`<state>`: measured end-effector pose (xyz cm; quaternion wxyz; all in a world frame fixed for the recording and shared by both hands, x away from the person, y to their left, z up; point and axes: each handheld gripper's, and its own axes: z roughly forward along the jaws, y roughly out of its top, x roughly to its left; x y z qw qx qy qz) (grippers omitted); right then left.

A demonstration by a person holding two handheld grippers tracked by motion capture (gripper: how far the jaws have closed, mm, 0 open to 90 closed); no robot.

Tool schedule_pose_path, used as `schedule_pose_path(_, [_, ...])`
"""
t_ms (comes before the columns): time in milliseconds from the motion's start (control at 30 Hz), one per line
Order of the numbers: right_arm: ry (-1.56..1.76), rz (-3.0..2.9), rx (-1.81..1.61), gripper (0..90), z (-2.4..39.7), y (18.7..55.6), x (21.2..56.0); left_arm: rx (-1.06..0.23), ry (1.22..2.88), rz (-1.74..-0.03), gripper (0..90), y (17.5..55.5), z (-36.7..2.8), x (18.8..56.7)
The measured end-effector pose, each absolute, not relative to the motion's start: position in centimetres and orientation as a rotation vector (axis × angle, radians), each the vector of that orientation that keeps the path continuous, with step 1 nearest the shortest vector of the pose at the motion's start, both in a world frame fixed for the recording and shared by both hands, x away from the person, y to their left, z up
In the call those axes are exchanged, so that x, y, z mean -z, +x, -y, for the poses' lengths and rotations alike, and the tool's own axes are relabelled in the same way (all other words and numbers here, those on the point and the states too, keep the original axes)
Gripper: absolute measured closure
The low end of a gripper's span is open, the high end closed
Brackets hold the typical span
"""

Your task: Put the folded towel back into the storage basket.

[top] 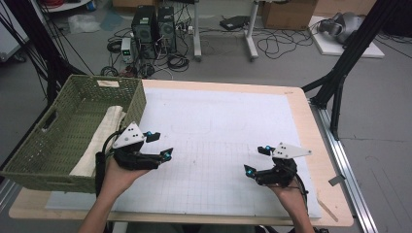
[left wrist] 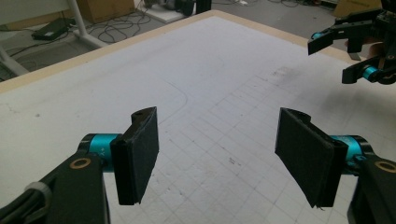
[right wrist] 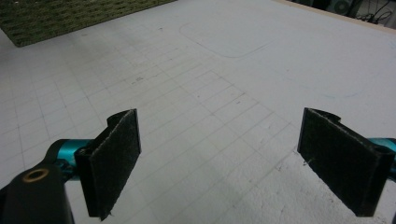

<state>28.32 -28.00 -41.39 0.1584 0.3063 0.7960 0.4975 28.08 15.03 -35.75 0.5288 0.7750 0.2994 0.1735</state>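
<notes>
My left gripper hovers over the left part of the white gridded mat, just beside the green woven basket. Its jaws stand wide apart with nothing between them, as the left gripper view confirms. A folded beige cloth lies inside the basket along its right wall. My right gripper rests low over the right front of the mat, open and empty; its own view has bare mat between the pads. The right gripper is also visible at the upper right of the left gripper view.
The mat covers a wooden table. The basket overhangs the table's left edge. Beyond the table are computer towers, cables on the floor, table legs and black frame struts at the right.
</notes>
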Motion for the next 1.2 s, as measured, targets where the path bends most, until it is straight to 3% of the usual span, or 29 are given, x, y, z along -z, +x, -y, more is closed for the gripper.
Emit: schedule_pose_path(1200, [0.863,-2.278,-1.429,12.6,27.9,28.0,41.6,-0.399,1.887,-0.682,30.7,27.3,-12.8,39.8])
